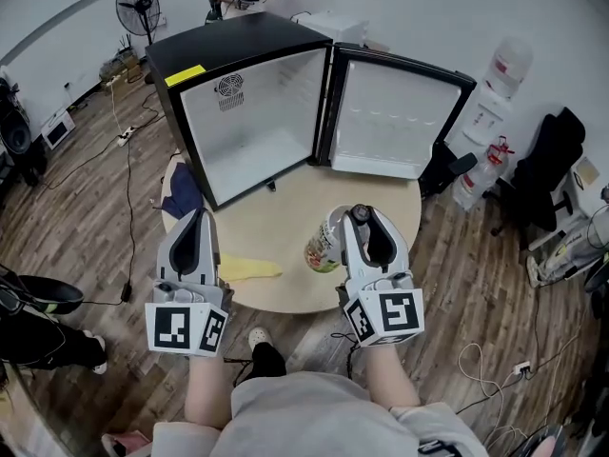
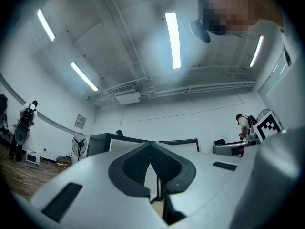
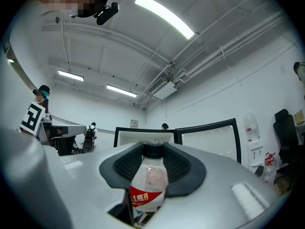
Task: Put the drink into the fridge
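One drink: clear plastic btl, dark cap, red-and-white label, greenish print lower down. My R gripper is clamped on it just below the cap, approx. 4 o'clock of the round tabletop; can't tell if its base touches the top. My L gripper has jaws together w/ nothing between, over the 8 o'clock edge. One fridge at 12 o'clock, interior bare, its door swung wide to 1 o'clock. Two cloths: yellow cloth at 7 o'clock, blue cloth at 10 o'clock.
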